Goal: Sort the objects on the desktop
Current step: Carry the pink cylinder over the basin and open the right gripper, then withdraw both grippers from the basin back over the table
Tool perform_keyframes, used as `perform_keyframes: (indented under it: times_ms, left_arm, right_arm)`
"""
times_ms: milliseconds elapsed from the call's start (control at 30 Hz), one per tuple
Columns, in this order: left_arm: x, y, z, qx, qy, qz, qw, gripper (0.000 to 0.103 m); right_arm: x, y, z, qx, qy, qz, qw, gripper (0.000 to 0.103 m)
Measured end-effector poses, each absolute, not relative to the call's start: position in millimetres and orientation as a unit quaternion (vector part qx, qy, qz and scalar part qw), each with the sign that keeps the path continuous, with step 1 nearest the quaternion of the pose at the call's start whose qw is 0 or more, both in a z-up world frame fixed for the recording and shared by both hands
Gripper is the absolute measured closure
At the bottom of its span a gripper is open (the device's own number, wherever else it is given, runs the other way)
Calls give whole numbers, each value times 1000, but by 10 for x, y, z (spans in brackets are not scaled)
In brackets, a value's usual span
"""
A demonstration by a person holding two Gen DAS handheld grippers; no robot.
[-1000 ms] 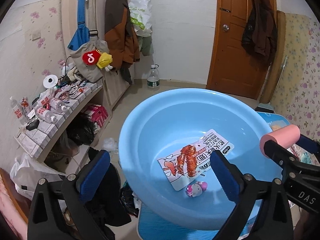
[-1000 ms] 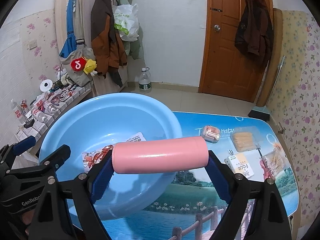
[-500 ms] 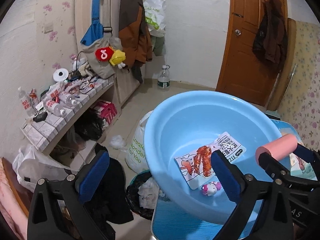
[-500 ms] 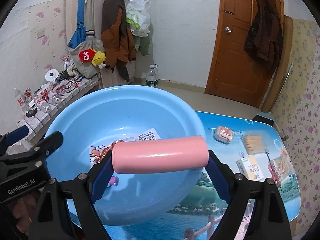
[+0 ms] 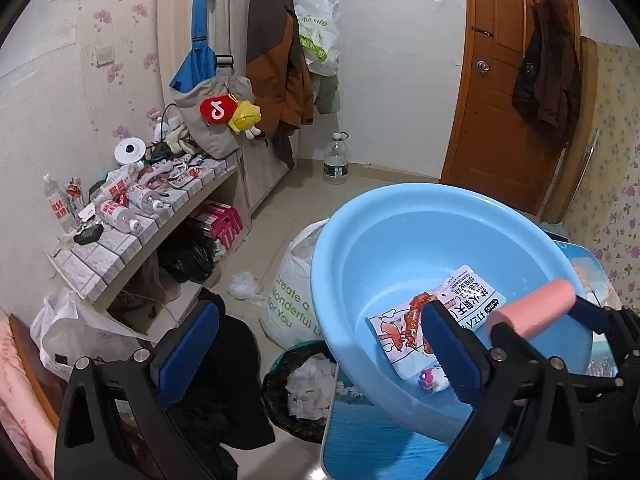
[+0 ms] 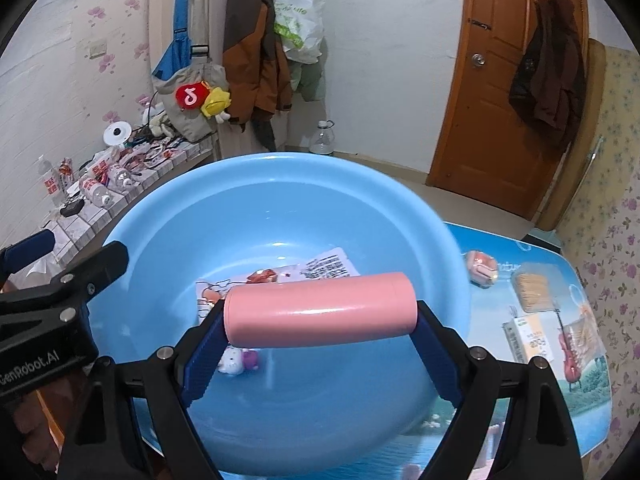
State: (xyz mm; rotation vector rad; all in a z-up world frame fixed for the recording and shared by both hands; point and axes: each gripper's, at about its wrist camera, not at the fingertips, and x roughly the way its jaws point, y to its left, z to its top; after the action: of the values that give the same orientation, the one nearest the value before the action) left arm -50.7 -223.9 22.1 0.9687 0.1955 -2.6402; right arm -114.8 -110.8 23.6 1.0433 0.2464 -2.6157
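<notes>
My right gripper [image 6: 320, 320] is shut on a pink cylinder [image 6: 320, 310], held crosswise over the light blue basin [image 6: 280, 184]. The basin holds a snack packet [image 6: 320, 266] and a small pink-and-white toy figure [image 6: 236, 360]. In the left wrist view the basin [image 5: 400, 216] sits at the table's left end, with the packet [image 5: 452, 300], the toy [image 5: 430, 380] and the pink cylinder [image 5: 532, 306] in it or over it. My left gripper [image 5: 316, 344] is open and empty, left of the basin, over the floor.
On the blue printed table [image 6: 540, 412], right of the basin, lie a small pink case [image 6: 482, 266], a box of cotton swabs [image 6: 534, 286] and a small card box [image 6: 528, 338]. Below the table's left end are a black bin [image 5: 304, 388] and a white bag [image 5: 292, 300].
My left gripper has swung left, away from the basin, toward the floor and shelf. My right gripper has carried the pink cylinder further over the basin.
</notes>
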Motion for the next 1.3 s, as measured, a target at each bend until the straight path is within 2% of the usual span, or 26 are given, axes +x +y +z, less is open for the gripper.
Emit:
perform_keyframes:
  times_ms: [133,233,1300]
  left_arm:
    - [-501,-2244,223,339,68,-924,164,0]
    - [-500,-2253,210,340,70,-923,166,0]
    - [-331,-1930,437,322,58,-932,153,0]
  right_arm:
    - [-1149,-1126,227,357,95,-917,150,13]
    - [-1161,-1119,240,348,102,-920,146,7]
    - [-865,-498,680,324,49,-937,126,6]
